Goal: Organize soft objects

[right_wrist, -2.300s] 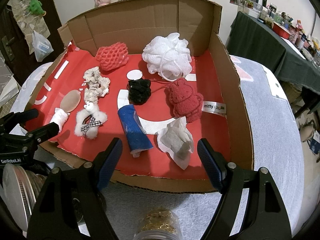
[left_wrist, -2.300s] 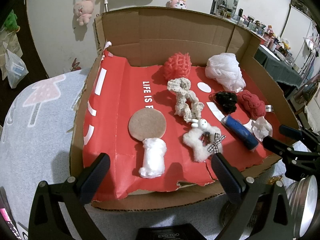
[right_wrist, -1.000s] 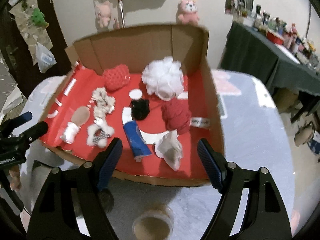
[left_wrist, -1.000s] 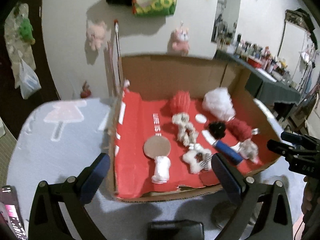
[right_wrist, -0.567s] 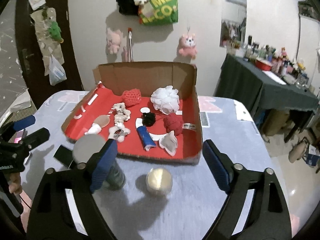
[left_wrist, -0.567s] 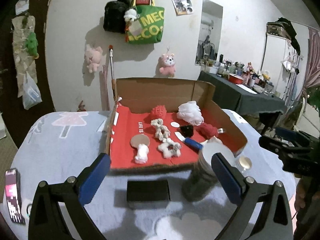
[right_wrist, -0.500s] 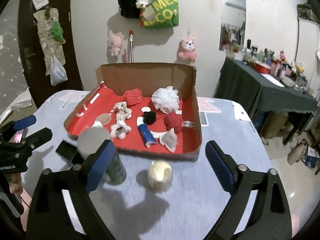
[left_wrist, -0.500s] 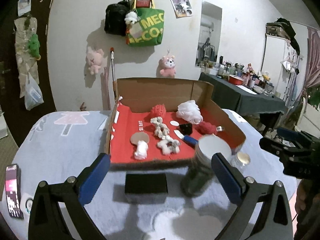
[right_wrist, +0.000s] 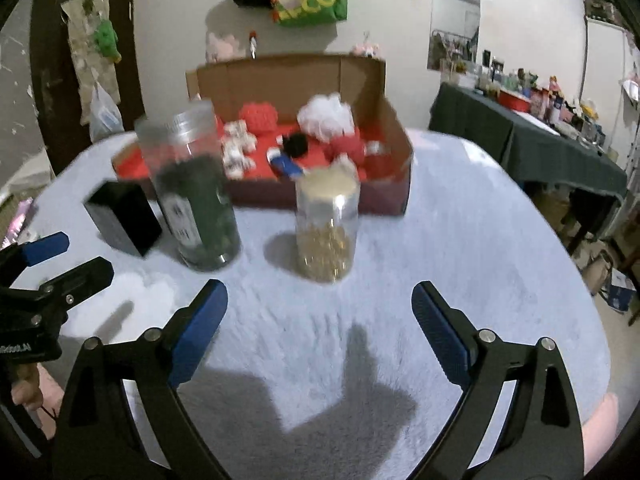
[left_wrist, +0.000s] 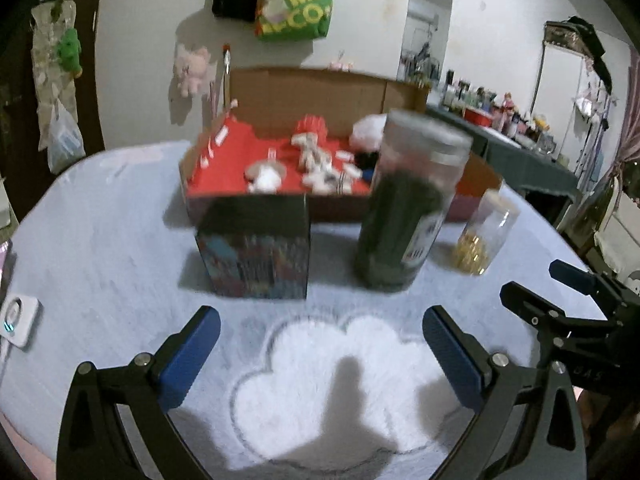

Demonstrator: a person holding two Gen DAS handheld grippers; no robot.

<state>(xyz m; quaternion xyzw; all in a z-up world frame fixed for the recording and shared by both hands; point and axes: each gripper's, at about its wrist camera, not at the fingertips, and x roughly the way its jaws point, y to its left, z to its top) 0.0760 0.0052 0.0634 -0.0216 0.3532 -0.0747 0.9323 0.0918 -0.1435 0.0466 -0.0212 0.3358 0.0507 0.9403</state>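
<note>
A cardboard box [left_wrist: 320, 92] with a red lining stands at the far side of the table, also in the right wrist view [right_wrist: 400, 152]. Several soft things lie in it: a white mesh pouf [right_wrist: 326, 116], a red knitted ball [right_wrist: 258, 116], a black scrunchie [right_wrist: 296, 145], a blue roll [right_wrist: 286, 166] and white fluffy pieces [left_wrist: 264, 178]. My left gripper [left_wrist: 320, 350] is open and empty, low over the near table. My right gripper [right_wrist: 320, 324] is open and empty, also near the front edge, far from the box.
Between the grippers and the box stand a tall jar of dark green stuff [left_wrist: 404, 208], a small jar of gold bits [right_wrist: 326, 228] and a black box [left_wrist: 256, 244]. The table has a pale fluffy cover [right_wrist: 460, 240]. A white device [left_wrist: 16, 320] lies at the left edge.
Both grippers have pulled back from over the box and dropped low near the table's front. The jars and the black box now stand between them and the box. Both stay open.
</note>
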